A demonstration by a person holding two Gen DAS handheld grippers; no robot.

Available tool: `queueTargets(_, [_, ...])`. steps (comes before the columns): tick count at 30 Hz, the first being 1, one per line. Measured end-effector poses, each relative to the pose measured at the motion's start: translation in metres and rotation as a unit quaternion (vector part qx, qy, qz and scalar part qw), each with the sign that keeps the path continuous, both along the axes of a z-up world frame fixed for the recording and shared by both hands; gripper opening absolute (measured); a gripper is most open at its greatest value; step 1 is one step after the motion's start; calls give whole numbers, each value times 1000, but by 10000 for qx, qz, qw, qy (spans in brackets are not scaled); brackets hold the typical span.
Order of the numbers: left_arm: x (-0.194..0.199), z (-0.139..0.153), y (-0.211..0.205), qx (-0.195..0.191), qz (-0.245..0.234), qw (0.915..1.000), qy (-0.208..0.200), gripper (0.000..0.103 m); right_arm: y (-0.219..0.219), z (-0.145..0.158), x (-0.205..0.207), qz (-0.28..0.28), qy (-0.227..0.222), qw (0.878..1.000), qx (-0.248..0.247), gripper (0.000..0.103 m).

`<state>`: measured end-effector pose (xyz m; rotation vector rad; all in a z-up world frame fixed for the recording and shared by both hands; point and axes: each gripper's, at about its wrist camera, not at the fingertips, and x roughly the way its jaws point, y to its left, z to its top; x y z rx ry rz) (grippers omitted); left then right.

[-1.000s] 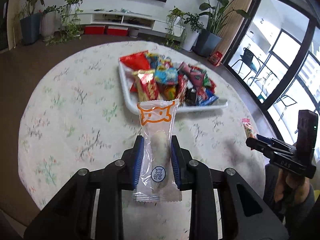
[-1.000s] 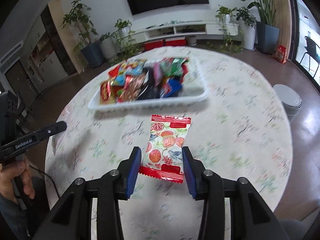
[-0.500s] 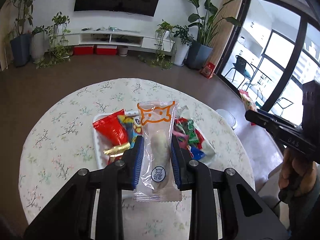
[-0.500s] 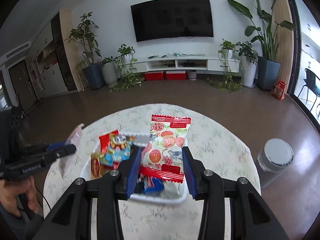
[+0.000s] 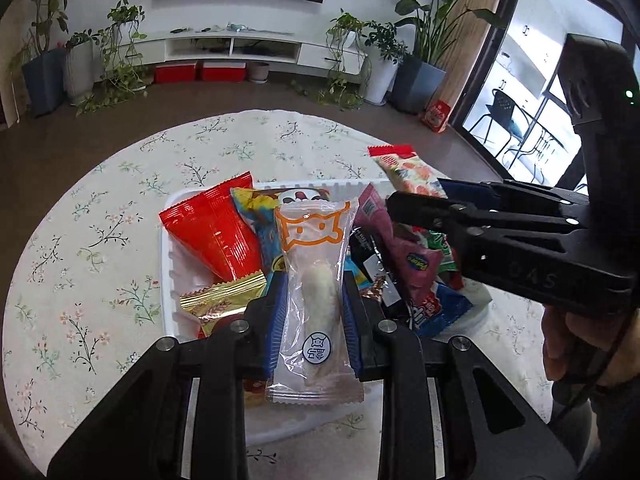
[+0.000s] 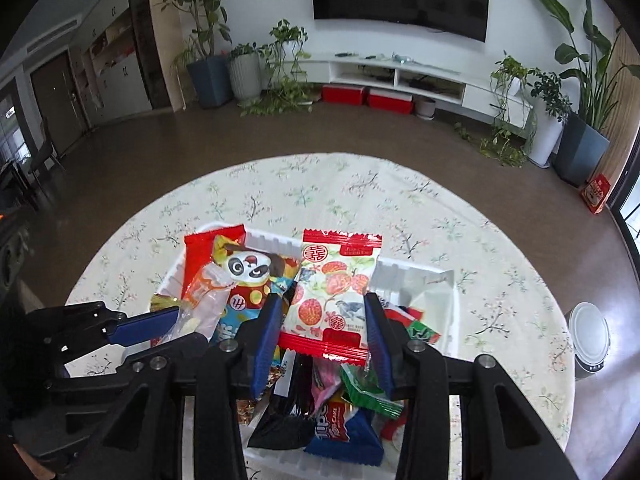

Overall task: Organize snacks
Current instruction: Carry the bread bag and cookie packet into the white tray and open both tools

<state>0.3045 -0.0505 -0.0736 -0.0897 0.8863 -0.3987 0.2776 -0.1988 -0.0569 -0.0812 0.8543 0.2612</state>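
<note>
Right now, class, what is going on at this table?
A person is sorting snacks with a hand-held tool in each hand. The left tool is shut on a clear packet with an orange cat print. The right tool is shut on a red-and-white lychee packet. Both packets are held over the white tray, which is already piled with wrapped snacks and sits on a round table with a floral cloth. Neither packet has been let go yet.

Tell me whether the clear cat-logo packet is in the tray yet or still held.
Still held. The left gripper has its jaws clamped on the clear packet, which hangs above the snacks in the white tray.
</note>
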Motion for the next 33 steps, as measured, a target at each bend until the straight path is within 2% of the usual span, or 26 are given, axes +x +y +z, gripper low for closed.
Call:
queueTargets(14, [19, -20, -15, 93, -4, 10000, 10, 24, 12, -27, 17, 118, 334, 9988, -351, 45])
queueTargets(31, [18, -26, -25, 209, 0, 9998, -18, 26, 13, -31, 12, 97, 344, 9980, -529, 45])
queueTargets(33, [14, -26, -23, 226, 1, 9997, -31, 27, 12, -30, 10, 89, 331, 9979, -543, 49])
